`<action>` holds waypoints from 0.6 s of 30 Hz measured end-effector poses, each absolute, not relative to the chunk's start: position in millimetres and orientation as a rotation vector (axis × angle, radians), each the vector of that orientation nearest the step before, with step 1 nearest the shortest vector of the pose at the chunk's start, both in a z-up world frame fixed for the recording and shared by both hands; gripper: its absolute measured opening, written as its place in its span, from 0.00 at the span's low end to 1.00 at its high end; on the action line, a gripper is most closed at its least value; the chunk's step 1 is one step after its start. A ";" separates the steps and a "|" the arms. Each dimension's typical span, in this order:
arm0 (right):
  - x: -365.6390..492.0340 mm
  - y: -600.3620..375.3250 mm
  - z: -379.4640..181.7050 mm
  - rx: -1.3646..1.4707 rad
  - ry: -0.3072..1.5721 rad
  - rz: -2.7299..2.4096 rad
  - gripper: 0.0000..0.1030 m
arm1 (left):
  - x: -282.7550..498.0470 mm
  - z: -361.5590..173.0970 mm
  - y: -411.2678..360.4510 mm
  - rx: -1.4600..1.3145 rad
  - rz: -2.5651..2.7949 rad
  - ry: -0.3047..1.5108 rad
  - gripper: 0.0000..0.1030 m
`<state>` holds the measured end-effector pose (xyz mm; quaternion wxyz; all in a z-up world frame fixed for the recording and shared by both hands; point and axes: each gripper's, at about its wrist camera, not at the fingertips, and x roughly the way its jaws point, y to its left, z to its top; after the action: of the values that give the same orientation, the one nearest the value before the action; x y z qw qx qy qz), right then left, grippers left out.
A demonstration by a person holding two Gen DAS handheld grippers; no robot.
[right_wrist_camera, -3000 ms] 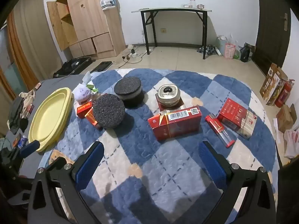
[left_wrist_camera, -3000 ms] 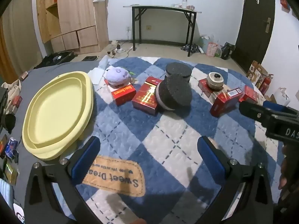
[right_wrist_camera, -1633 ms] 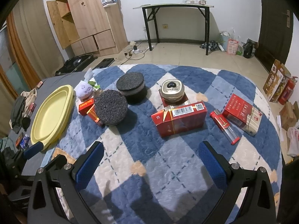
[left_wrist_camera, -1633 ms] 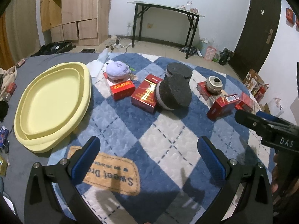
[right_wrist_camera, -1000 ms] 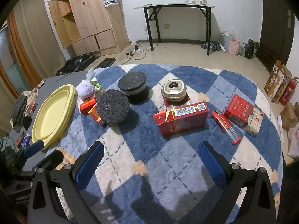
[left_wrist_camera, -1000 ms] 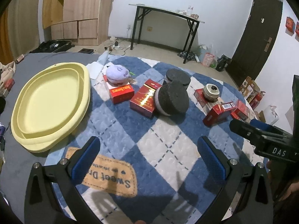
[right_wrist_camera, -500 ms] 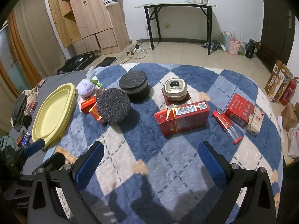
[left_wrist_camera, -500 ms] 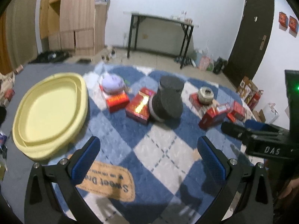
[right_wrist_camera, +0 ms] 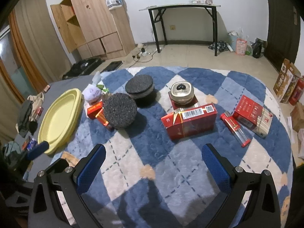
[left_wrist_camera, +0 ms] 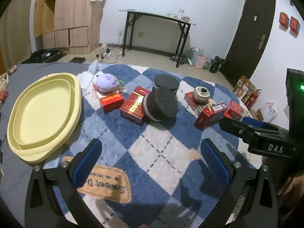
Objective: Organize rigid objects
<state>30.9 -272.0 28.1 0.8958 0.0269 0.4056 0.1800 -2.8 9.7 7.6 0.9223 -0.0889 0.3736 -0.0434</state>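
Observation:
Several red boxes lie on a blue-and-white checked rug (left_wrist_camera: pixel 152 148): one under a purple plush (left_wrist_camera: pixel 107 82), a flat one (left_wrist_camera: pixel 133 107), a large barcoded one (right_wrist_camera: pixel 190 121). A black round disc (right_wrist_camera: pixel 120 113) leans on a box; a second disc (right_wrist_camera: pixel 139 86) lies behind. A round tin (right_wrist_camera: pixel 182 93) sits on a red box. A yellow tray (left_wrist_camera: pixel 41 112) lies at the left. My left gripper (left_wrist_camera: pixel 152 157) is open and empty above the rug's near edge. My right gripper (right_wrist_camera: pixel 152 163) is open and empty, also seen at the right of the left wrist view (left_wrist_camera: pixel 254 131).
A red lighter (right_wrist_camera: pixel 235 129) and a red-and-grey box (right_wrist_camera: pixel 252 116) lie on the rug's right side. A black-legged table (right_wrist_camera: pixel 180 9), a wooden cupboard (right_wrist_camera: pixel 95 22) and a dark door (left_wrist_camera: pixel 247 36) stand behind. Clutter lies on the grey surface at the left.
Both grippers have drifted slightly and the views shifted a little. Both stay open and empty. No object on the rug has moved.

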 end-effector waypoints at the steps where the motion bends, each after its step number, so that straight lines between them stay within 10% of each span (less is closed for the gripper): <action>1: 29.5 -272.2 29.6 0.041 0.831 0.371 1.00 | -2.8 7.3 9.7 -0.181 -0.087 0.768 1.00; 18: 34.1 -269.6 26.7 0.052 0.875 0.389 1.00 | -7.7 8.4 2.7 -0.067 -0.015 0.690 1.00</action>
<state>34.1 -269.6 26.7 0.8873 0.0251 0.4207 0.1873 -7.7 2.7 8.4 0.9405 -0.0328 0.3381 -0.0076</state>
